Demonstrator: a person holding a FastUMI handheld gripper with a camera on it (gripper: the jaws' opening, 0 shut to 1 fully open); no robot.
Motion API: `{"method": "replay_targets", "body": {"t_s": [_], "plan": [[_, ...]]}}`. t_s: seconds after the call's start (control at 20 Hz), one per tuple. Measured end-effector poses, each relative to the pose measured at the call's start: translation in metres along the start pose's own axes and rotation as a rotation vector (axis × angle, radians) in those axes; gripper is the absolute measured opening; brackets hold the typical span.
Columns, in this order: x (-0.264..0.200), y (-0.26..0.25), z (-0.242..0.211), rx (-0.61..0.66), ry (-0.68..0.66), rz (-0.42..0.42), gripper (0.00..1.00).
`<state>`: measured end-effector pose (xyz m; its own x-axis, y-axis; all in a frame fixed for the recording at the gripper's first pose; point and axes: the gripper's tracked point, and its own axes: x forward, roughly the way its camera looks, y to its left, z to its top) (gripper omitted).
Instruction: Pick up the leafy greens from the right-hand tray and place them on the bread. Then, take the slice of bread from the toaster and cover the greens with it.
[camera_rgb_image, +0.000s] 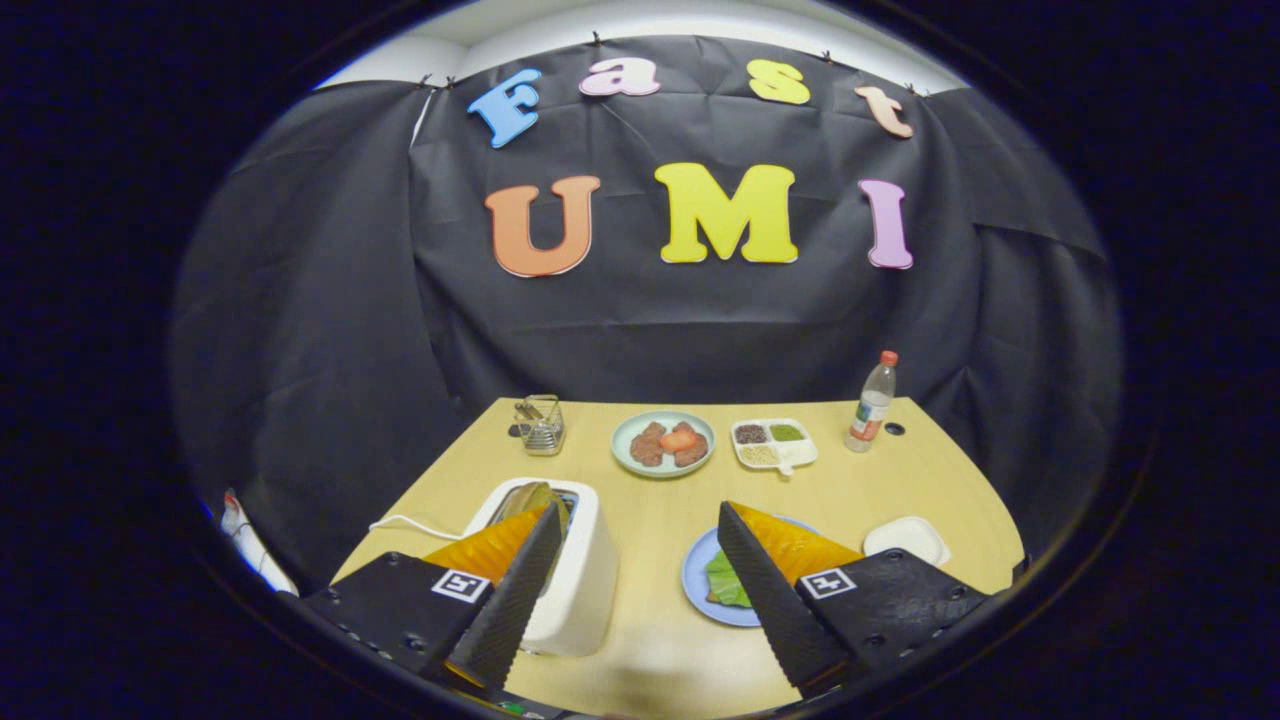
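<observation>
Presently, the scene reads as follows, largest item first.

Tabletop: light wood, backed by the black cloth wall.
Gripper: fingers spread wide apart with nothing between them; bare tabletop lies in the gap.
Toaster: white, near the front-left edge of the tabletop, partly behind the left finger; a slice of bread stands in its slot.
Blue plate: near the front edge, right of the toaster, partly behind the right finger; leafy greens lie on it.
Green plate: toward the back edge at centre, carrying brown pieces and a red piece.
White tray: near the right edge, just right of the blue plate.
Divided dish: right of the green plate, three compartments filled.
Bottle: upright near the back-right corner.
Wire holder: near the back-left corner.
</observation>
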<state>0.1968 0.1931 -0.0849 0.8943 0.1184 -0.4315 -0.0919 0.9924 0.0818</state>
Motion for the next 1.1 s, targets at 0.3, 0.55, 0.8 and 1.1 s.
{"method": "replay_targets", "body": {"t_s": [0.3, 0.55, 0.8, 1.1], "plan": [[0.040, 0.055, -0.005, -0.007, 0.027, 0.061, 0.96], [0.082, 0.075, -0.027, -0.042, 0.100, 0.023, 0.95], [0.108, 0.074, -0.044, -0.064, 0.155, -0.047, 0.91], [0.114, 0.072, -0.046, -0.086, 0.221, -0.084, 0.45]]}}
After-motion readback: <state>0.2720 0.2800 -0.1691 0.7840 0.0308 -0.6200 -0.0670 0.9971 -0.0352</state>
